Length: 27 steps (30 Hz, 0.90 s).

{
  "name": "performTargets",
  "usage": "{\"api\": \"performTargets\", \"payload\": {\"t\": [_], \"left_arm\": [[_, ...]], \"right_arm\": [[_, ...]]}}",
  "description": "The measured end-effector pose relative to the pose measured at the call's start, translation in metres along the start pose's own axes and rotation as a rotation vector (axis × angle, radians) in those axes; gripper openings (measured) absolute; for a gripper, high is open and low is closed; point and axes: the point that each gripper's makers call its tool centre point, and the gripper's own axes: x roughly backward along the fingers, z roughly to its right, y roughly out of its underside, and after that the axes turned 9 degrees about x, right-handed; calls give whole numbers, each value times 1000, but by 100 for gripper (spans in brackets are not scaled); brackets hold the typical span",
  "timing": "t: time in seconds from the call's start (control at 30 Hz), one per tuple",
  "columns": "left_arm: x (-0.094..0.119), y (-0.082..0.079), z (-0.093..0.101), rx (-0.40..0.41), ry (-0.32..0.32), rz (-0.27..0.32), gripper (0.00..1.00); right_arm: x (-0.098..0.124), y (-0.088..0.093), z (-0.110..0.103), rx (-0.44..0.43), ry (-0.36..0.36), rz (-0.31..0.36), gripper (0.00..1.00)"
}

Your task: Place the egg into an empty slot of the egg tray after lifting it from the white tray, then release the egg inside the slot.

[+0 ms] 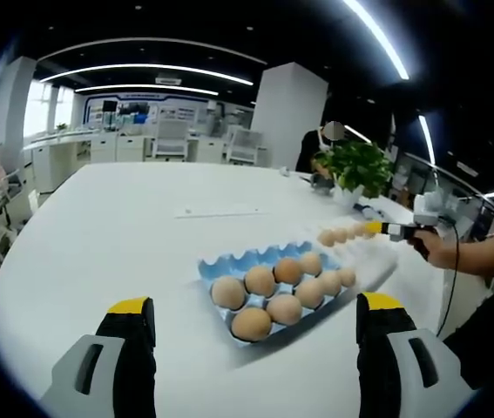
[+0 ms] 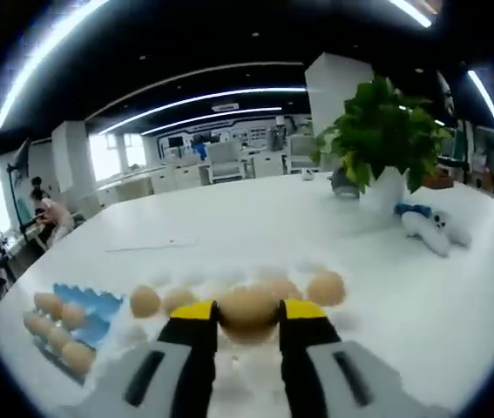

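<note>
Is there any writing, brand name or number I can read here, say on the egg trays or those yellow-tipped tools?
None can be read.
Blue egg tray: no print visible.
White tray: no print visible.
Right gripper, shut on an egg: no lettering.
Far wall display: too small and blurred to read.

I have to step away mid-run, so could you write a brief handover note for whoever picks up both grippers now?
Left gripper: open, holding nothing, facing the blue moulded egg tray.
Right gripper: jaws closed around one brown egg over the white tray.
Blue tray holds several brown eggs; from here I cannot pick out an empty slot.
Done: egg gripped.
Left: lift it, carry to a free blue slot, release.
</note>
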Motion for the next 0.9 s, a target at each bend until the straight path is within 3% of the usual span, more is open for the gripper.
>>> {"api": "performTargets", "payload": {"t": [0.27,0.9], "left_arm": [[1,-1,-1,-4,-1,1,97],[0,-2,1,-6,4,2,96]], "right_arm": [[-6,-8,-50,20,-119,13,27],[-11,4,-134,78,-343,-28,27]]}}
